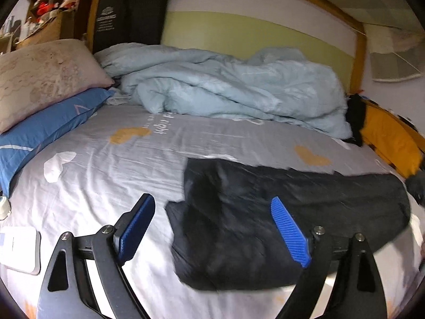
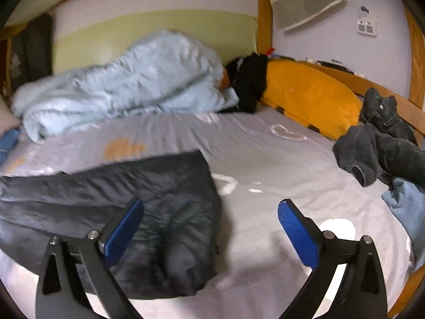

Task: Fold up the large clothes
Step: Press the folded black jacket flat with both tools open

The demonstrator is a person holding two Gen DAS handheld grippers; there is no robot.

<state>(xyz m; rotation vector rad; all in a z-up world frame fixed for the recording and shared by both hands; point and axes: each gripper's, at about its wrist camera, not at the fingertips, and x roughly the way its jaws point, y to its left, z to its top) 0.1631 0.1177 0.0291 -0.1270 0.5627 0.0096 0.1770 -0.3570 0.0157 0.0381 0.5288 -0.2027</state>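
One dark garment (image 1: pixel 265 220), two open claws

- Dim, even indoor light with soft shadows and no glare.
- Motion blur smears the blue quilt (image 2: pixel 119 90) in the right view.
- Fisheye bending and dark corners.

Each fisheye sits just behind its own gripper, looking forward and somewhat downward along the two blue-padded fingers across the bed sheet (image 1: pixel 111 159) toward the headboard wall; the left wrist view sits close above the dark folded garment (image 1: pixel 265 212), with pillows (image 1: pixel 45 79) at its left edge; the right wrist view, rather blurred, seems to face further right, taking in the yellow cushion (image 2: pixel 308 93); both share the garment (image 2: pixel 132 199), sheet and pale blue duvet (image 1: pixel 225 85).
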